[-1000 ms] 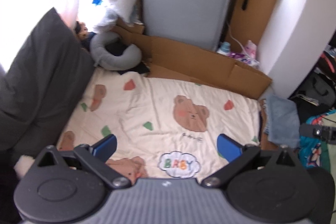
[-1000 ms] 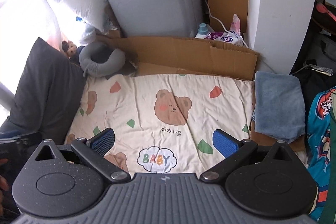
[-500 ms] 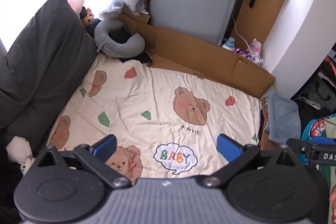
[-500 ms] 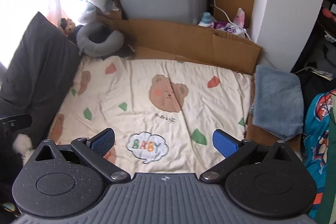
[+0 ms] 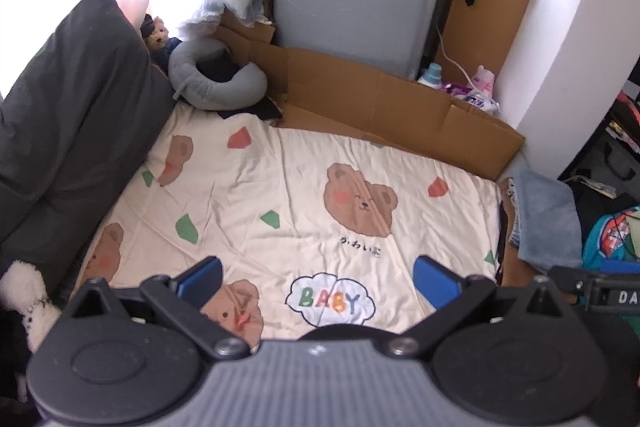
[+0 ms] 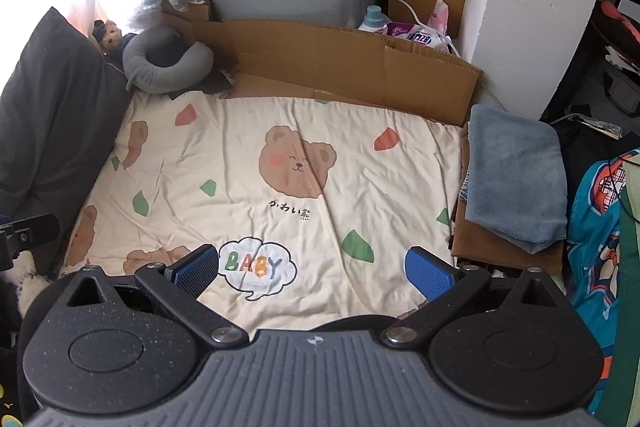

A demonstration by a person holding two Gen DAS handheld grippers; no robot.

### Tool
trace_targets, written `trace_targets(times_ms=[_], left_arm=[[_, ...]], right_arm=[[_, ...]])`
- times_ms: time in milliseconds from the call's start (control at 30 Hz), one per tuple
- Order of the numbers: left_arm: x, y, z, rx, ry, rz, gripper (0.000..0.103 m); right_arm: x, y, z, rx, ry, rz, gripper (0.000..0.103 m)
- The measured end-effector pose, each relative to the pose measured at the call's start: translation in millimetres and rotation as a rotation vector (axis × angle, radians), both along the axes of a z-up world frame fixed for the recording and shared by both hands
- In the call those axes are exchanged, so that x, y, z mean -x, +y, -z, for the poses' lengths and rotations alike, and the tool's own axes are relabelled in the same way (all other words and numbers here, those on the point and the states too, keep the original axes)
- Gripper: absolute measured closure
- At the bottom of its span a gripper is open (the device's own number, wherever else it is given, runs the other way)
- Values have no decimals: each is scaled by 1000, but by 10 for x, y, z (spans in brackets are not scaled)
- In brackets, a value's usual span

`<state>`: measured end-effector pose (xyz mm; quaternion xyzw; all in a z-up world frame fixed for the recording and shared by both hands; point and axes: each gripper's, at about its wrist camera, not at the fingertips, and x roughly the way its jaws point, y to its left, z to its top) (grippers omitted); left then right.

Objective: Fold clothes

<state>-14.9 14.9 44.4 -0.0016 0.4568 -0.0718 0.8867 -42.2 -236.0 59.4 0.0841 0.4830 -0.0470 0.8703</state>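
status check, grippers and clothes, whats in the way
Left gripper open, empty, above bear-print sheet. Right gripper open, empty. Folded blue cloth on brown garment, right of sheet. Nothing blocking.

A folded blue-grey towel (image 6: pixel 516 171) lies flat atop a folded brown garment (image 6: pixel 504 249), just beside the cream bear-print sheet (image 6: pixel 256 163).

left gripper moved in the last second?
Yes. The left gripper has drawn back and swung left: the "BABY" cloud on the bear sheet now sits farther right between its open jaws.
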Motion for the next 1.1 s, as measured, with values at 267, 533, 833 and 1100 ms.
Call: trace_targets(times_ms=[267,533,833,1100], left_arm=[[-38,-72,285,20,59,6,1],[-68,-110,385,30,68,-13,1],[-96,-73,412,89,77,-47,1],[-91,-186,400,41,65,-14,1]], right_arm=[[42,-11,128,45,7,-16,0],[59,-89,161,15,-6,13,0],[82,-215,196,-70,-26,32,0],[56,-212,217,-63,-8,20,0]])
